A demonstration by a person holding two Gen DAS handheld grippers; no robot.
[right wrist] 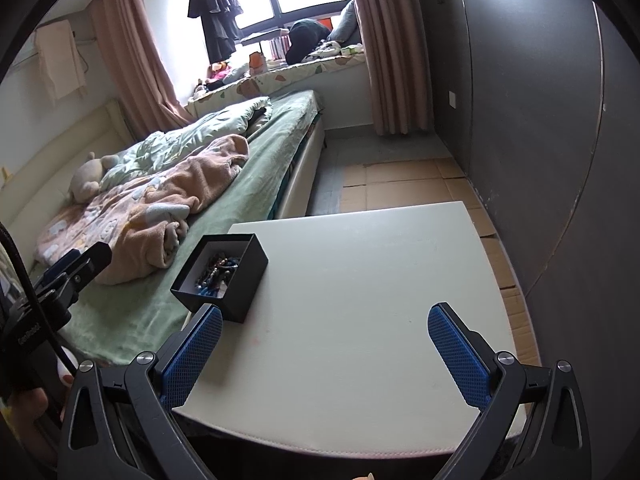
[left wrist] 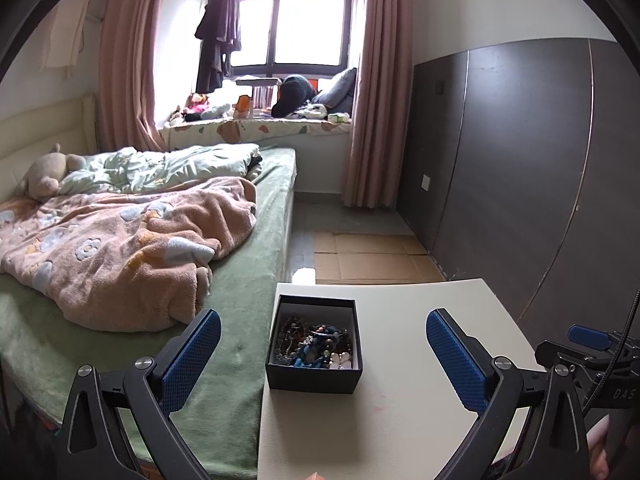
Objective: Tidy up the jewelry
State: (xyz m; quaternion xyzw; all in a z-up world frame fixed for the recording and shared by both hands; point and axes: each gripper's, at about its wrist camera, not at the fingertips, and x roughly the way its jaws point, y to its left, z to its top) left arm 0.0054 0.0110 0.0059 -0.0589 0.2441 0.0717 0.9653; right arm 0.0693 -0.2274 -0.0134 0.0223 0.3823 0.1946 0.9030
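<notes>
white table (right wrist: 360,280) lower centre, beside green bed (left wrist: 240,280) | black jewelry box (left wrist: 314,346) on table's left edge | left gripper (left wrist: 324,344) fingers apart, empty | right gripper (right wrist: 326,336) fingers apart, empty

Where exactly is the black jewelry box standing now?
The black jewelry box stands open on the white table, near its left edge beside the bed. In the left wrist view it lies between the open fingers of the left gripper.

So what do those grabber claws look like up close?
Both the left gripper and right gripper have black angular frames with silver screws. Their fingers wear bumpy blue pads. A black cable runs along the right one, which has faint lettering on its body.
</notes>
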